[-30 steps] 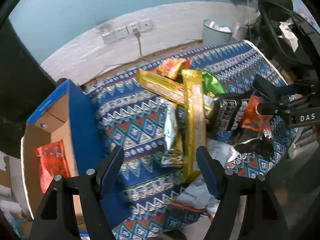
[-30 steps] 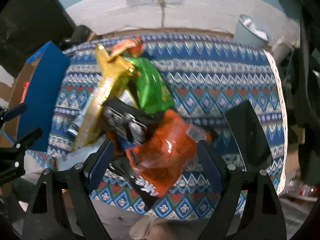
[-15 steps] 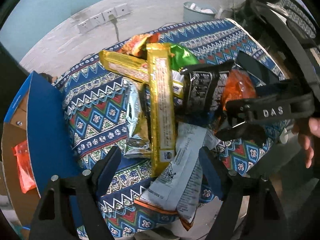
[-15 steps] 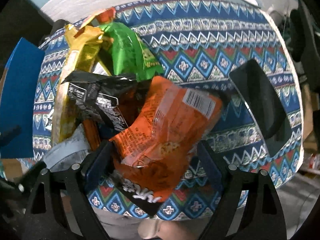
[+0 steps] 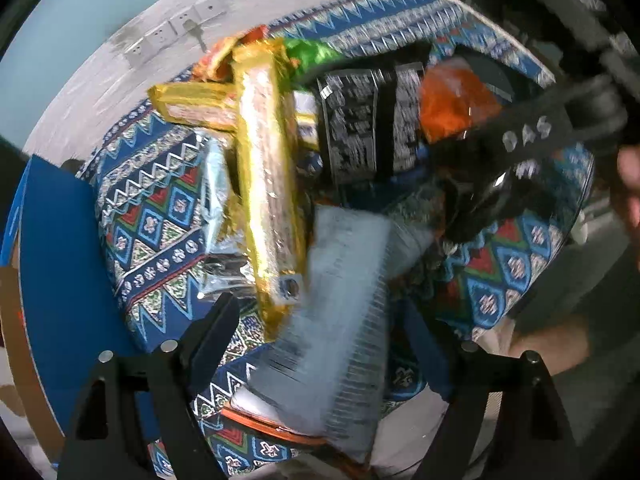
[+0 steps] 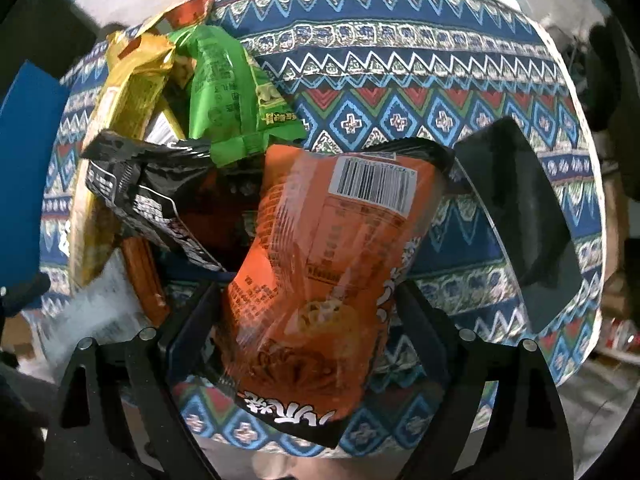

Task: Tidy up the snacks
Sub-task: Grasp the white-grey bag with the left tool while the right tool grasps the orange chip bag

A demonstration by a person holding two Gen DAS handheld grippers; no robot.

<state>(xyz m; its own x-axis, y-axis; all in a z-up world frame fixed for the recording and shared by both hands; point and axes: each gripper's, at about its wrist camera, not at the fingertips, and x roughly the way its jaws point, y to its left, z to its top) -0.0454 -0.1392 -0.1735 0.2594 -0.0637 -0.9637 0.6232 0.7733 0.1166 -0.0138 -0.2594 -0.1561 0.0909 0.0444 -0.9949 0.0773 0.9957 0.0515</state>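
We are reaching for two packets at once out of the snack heap on the patterned tablecloth [image 6: 420,60]. Our left gripper [image 5: 316,328] is opening its jaws around the pale grey packet [image 5: 340,312], which is lying at the near table edge without being pinched. Our right gripper [image 6: 308,312] is standing spread around the orange packet [image 6: 320,248], a glossy, crinkled bag lying barcode-up on the pile, its pads seemingly not yet pressing. Next, we judge, both need to close gently on the soft wrappers, then lift and carry toward the blue-flapped cardboard box [image 5: 60,240] at the left.
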